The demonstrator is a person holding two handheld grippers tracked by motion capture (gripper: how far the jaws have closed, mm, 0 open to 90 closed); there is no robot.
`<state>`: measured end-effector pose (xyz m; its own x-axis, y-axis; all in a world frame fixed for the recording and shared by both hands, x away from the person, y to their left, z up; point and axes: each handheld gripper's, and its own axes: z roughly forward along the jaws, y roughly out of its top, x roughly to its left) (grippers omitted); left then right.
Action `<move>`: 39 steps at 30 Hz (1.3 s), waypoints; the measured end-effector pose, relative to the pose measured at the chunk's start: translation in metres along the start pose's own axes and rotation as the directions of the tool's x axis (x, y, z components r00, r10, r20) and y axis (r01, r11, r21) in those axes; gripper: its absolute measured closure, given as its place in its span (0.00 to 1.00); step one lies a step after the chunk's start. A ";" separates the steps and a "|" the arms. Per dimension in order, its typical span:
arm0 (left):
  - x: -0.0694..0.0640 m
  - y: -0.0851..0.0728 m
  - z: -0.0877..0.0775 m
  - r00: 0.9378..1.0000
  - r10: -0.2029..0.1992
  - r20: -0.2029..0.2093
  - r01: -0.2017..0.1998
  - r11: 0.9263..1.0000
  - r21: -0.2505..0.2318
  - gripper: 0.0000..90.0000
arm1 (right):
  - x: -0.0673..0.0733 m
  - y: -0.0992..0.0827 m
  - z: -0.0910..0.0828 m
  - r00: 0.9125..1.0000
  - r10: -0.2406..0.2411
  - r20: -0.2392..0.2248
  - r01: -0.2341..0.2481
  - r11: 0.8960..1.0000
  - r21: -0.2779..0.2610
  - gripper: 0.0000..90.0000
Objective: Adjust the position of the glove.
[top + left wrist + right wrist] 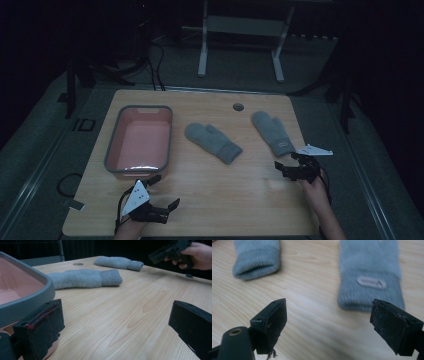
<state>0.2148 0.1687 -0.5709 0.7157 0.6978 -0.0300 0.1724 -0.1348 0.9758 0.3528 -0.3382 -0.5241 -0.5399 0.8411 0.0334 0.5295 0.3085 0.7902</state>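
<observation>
Two grey mittens lie flat on the wooden table (220, 195). The middle mitten (212, 142) (82, 278) has its cuff toward me. The right mitten (272, 132) (369, 265) carries a small label on its cuff. My right gripper (286, 162) (332, 322) stands open just short of that cuff, with nothing between its fingers. At the table's front left, beside the tub's near corner, my left gripper (165, 191) (116, 325) is open and empty. The far mitten (117, 262) and the right gripper (170, 251) in a hand show in the left gripper view.
A pink tub with a grey rim (112, 145) (30, 297) stands at the left of the table, nothing in it. A round cable hole (238, 107) sits near the back edge. The middle mitten's cuff (257, 257) lies left of the right gripper.
</observation>
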 end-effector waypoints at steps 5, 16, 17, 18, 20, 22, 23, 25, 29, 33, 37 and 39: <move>0.000 0.000 0.000 1.000 -0.002 0.000 0.002 1.000 0.001 0.00 | 0.008 0.018 0.006 0.999 -0.026 -0.022 0.025 0.999 -0.037 0.16; -0.001 0.000 -0.001 1.000 -0.007 0.000 0.007 1.000 -0.001 0.00 | 0.018 0.056 0.024 0.992 -0.081 -0.100 0.077 0.996 -0.042 0.16; -0.001 0.000 -0.001 1.000 -0.008 0.000 0.008 1.000 0.000 0.00 | 0.019 0.058 0.026 0.990 -0.082 -0.111 0.078 0.996 -0.040 0.15; -0.001 0.000 -0.001 1.000 -0.009 0.001 0.009 1.000 0.001 0.00 | 0.020 0.061 0.028 0.987 -0.079 -0.138 0.073 0.996 -0.042 0.15; 0.000 0.000 -0.001 1.000 -0.007 0.003 0.007 1.000 0.003 0.00 | 0.023 0.066 0.031 0.985 -0.066 -0.157 0.060 0.997 -0.043 0.15; -0.001 0.000 -0.001 1.000 -0.008 0.005 0.007 1.000 0.004 0.00 | 0.026 0.070 0.034 0.985 -0.070 -0.156 0.064 0.997 -0.046 0.15; 0.000 0.000 -0.001 1.000 -0.009 0.005 0.009 1.000 0.004 0.00 | 0.028 0.072 0.036 0.985 -0.080 -0.150 0.074 0.996 -0.047 0.15; 0.000 0.000 -0.001 1.000 -0.009 0.005 0.009 1.000 0.004 0.00 | 0.030 0.074 0.037 0.986 -0.093 -0.141 0.086 0.995 -0.053 0.16; -0.001 0.000 -0.001 1.000 -0.012 0.009 0.012 1.000 0.004 0.00 | 0.042 0.082 0.046 0.973 -0.143 -0.182 0.139 0.990 -0.032 0.22; -0.001 0.000 -0.001 1.000 -0.010 0.012 0.010 1.000 0.007 0.00 | 0.051 0.090 0.054 0.962 -0.188 -0.201 0.185 0.982 -0.033 0.22; -0.001 0.000 -0.001 1.000 -0.011 0.013 0.011 1.000 0.005 0.00 | 0.062 0.100 0.063 0.951 -0.220 -0.219 0.217 0.976 -0.037 0.25; -0.001 0.000 -0.001 1.000 -0.010 0.012 0.010 1.000 0.005 0.00 | 0.066 0.104 0.069 0.944 -0.243 -0.224 0.242 0.970 -0.035 0.28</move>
<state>0.2137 0.1687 -0.5706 0.7219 0.6907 -0.0427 0.1833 -0.1314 0.9742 0.4167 -0.2199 -0.4820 -0.7848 0.6193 -0.0235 0.3604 0.4870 0.7956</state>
